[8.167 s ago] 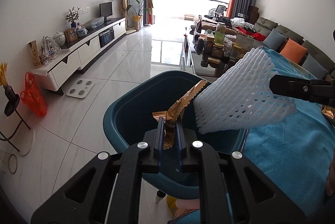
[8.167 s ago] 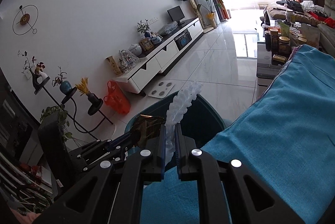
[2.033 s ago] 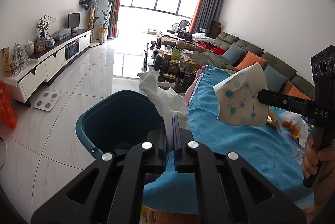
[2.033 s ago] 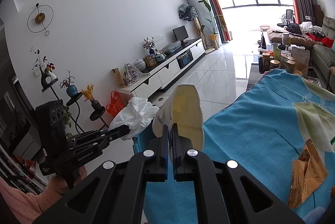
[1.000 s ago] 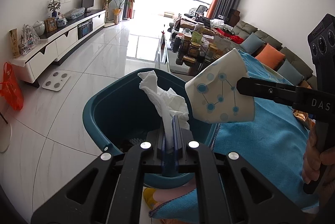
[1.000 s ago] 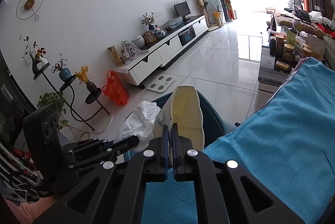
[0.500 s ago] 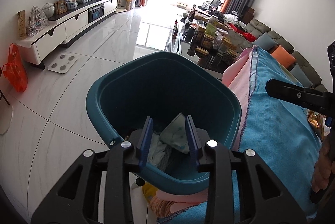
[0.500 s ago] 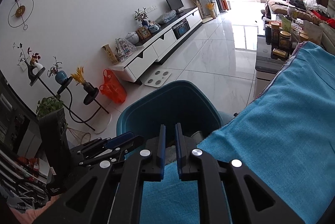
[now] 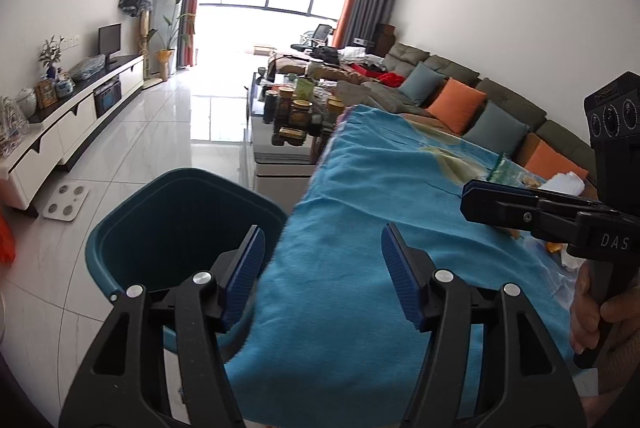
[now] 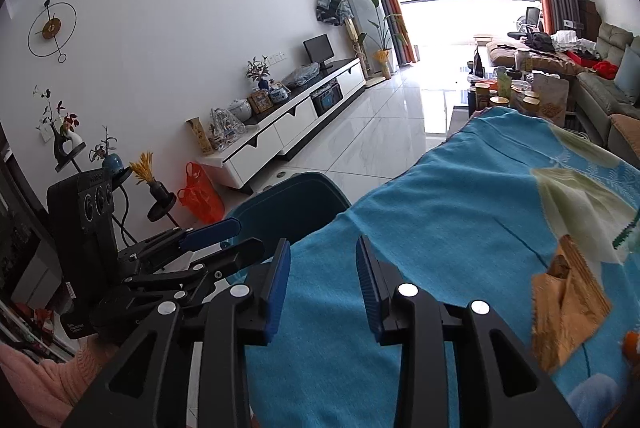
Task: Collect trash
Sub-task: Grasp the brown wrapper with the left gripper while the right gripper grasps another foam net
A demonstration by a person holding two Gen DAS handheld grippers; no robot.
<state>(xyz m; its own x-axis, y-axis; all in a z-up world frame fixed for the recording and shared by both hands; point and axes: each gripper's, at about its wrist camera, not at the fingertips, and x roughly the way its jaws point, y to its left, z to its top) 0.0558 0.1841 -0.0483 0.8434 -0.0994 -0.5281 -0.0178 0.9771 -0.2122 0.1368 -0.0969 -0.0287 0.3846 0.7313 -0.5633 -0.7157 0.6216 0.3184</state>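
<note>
Both of your grippers are empty — the left gripper [image 9: 322,270] has just been opening and its jaws stand wide apart over the near edge of the blue cloth [image 9: 380,195], while the right gripper [image 10: 322,282] has just been opening too, its jaws parted less, with nothing between them. Your teal bin [image 9: 132,220] sits on the floor just beside the cloth's edge, and a crumpled gold wrapper [image 10: 566,302] lies on the cloth to the right — with a white wad [image 9: 566,183] near the cloth's far right side.

Teal bin [image 9: 132,228], turquoise tablecloth [image 9: 360,195].
</note>
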